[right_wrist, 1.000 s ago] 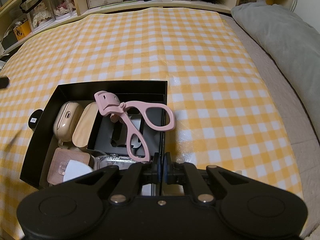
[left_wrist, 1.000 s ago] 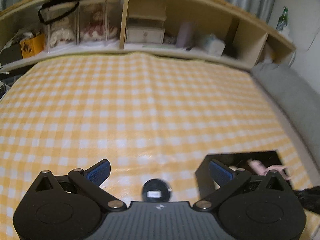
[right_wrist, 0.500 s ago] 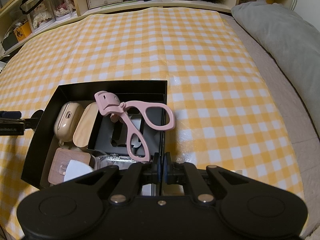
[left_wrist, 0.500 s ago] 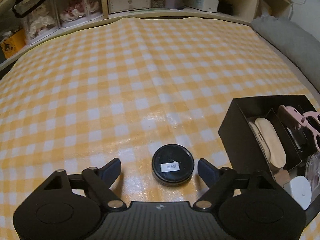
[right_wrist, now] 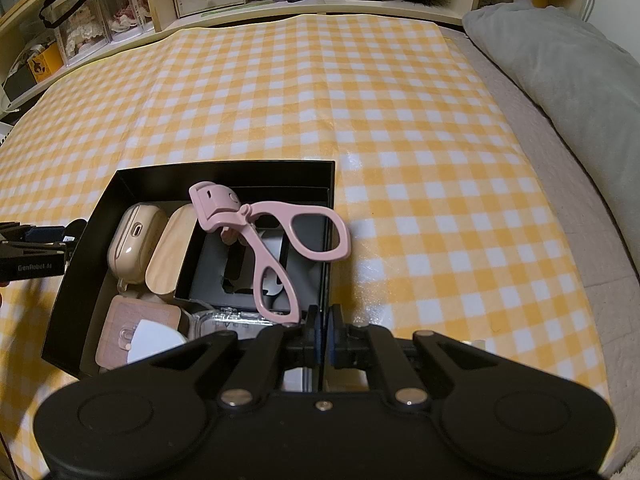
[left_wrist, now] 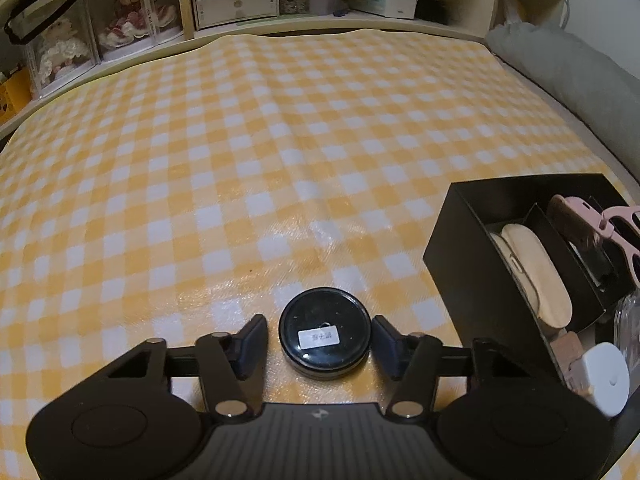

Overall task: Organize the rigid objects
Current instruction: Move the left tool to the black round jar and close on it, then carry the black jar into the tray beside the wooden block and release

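Observation:
A round black tin (left_wrist: 324,332) with a white label lies on the yellow checked cloth (left_wrist: 280,140). My left gripper (left_wrist: 320,344) straddles the tin, its jaws closing, with a thin gap still showing at the left pad (left_wrist: 254,344). Right of the tin stands an open black box (left_wrist: 460,248). In the right wrist view a pink eyelash curler (right_wrist: 276,240) lies across the box's inner tray. My right gripper (right_wrist: 324,340) is shut on the right wall of the black box (right_wrist: 224,168). The left gripper (right_wrist: 32,248) shows at the left edge of that view.
Inside the box are a beige earbud case (right_wrist: 136,240), a wooden oval piece (right_wrist: 172,256) and a white round item (right_wrist: 156,340). A grey pillow (right_wrist: 560,64) lies along the right side. Shelves (left_wrist: 240,4) with doll cases and a tissue box run along the back.
My left gripper has come down over the black tin and its jaws have narrowed around it. The right gripper, the box and the curler have not moved.

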